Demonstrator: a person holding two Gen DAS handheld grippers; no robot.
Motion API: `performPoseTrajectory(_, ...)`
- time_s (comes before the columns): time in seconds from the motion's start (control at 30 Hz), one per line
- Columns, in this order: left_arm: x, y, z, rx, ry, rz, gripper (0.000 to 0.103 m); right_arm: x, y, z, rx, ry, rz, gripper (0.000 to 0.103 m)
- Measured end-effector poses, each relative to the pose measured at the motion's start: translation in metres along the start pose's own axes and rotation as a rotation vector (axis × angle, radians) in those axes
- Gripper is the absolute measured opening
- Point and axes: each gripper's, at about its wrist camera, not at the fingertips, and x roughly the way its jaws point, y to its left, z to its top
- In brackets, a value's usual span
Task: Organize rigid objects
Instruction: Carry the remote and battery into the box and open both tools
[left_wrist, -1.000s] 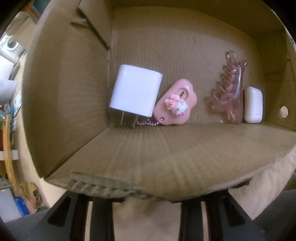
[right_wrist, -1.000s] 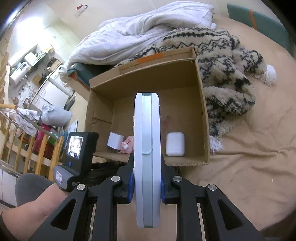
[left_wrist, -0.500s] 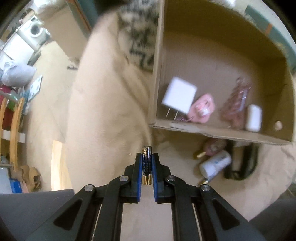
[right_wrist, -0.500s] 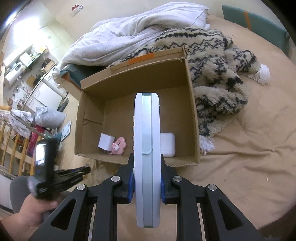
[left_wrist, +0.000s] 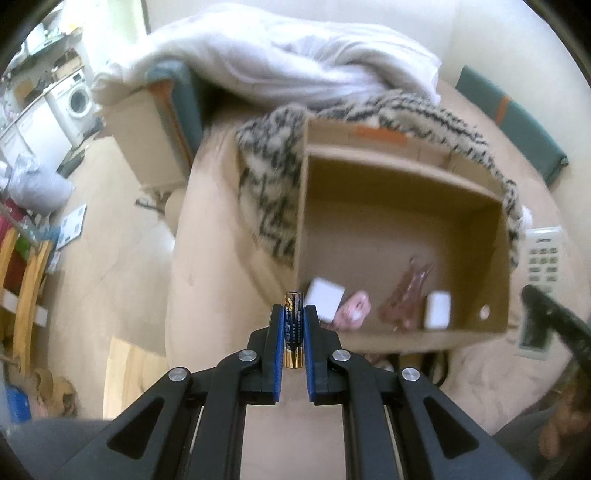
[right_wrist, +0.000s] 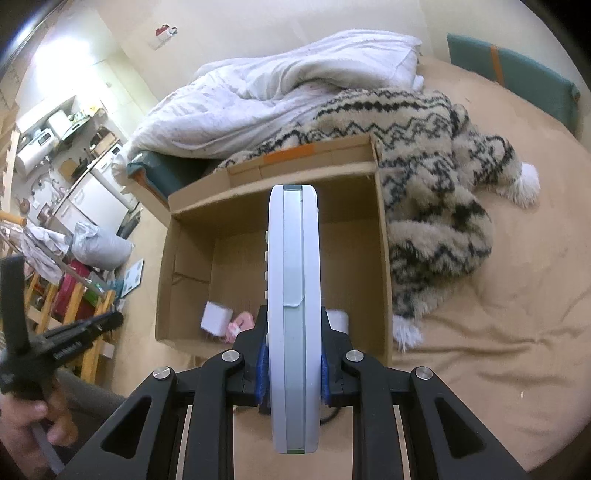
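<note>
- The left gripper (left_wrist: 293, 334) has risen clear of the cardboard box (left_wrist: 476, 326), which now sits smaller and below it.
- Its blue pads clamp a battery (left_wrist: 293, 332), upright, just short of the box's near left corner.
- The right gripper (right_wrist: 293, 363) pinches a white remote (right_wrist: 293, 317) edge-on over the box.
- Inside, along the near wall: white charger (left_wrist: 325, 303), pink charm (left_wrist: 354, 309), pink hair claw (left_wrist: 406, 295), white earbud case (left_wrist: 437, 309).
</note>
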Motion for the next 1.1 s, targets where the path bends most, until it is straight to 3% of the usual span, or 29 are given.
performPoseTrajectory(0.2,0.012,-0.026,0.03,0.047,-0.03,-0.008,0.009,0.025,0.001,0.02,-0.037,0.015,-0.035,0.022)
performPoseTrajectory(0.33,0.039,-0.041,0.038,0.078,0.007,-0.014,0.009,0.055,0.0,0.026,-0.053,0.078,-0.074,0.022)
performPoseTrajectory(0.47,0.066,-0.056,0.038,0.124,0.031,0.002,0.009,0.078,-0.004,0.025,-0.035,0.137,-0.062,0.022)
performPoseTrajectory(0.7,0.109,-0.066,0.03,0.136,0.085,-0.044,0.009,0.102,-0.01,0.021,0.032,0.204,0.006,0.022)
performPoseTrajectory(1.1,0.133,-0.067,0.02,0.165,0.123,-0.012,0.009,0.133,-0.018,0.011,0.091,0.299,-0.006,0.022)
